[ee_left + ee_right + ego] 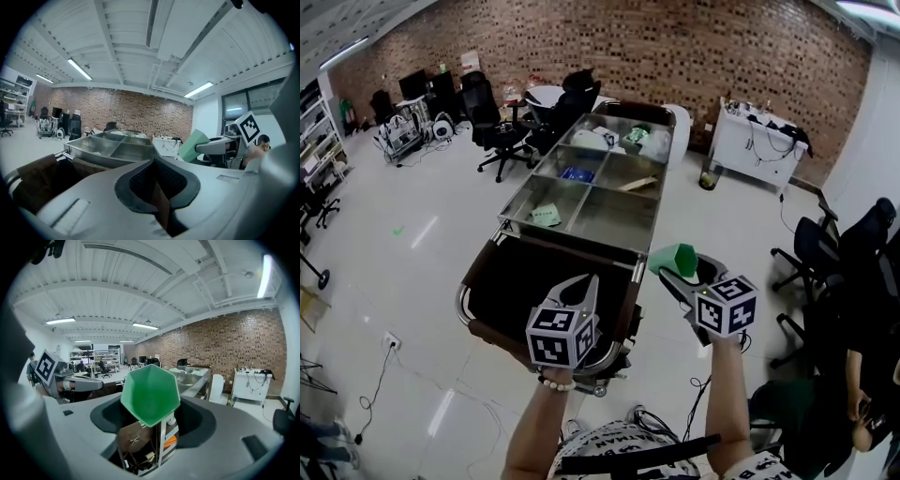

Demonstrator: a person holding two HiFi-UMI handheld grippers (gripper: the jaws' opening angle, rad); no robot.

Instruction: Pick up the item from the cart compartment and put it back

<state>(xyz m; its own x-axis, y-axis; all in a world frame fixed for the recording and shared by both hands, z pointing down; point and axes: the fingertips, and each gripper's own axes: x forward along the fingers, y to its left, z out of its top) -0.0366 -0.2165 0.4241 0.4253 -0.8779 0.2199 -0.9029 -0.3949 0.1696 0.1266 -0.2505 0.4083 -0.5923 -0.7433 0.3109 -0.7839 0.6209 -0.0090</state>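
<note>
A steel cart (570, 243) with open compartments is seen ahead on the floor, stretching away from the person. Its near-right compartment (614, 220) is seen bare and is judged a likely place for the return. The left gripper (589, 281) is held low over the cart's near end, its fingers pressed together on nothing, apparently idle. The right gripper (673, 274) is held just right of the near rim. Its fingers are spread fairly wide and clamped on a green hexagonal block (678, 255), which is carried aloft, outside every compartment, presumably for setting back.

Green hexagonal item (677, 259) aloft, just right of cart (572, 242)
</note>
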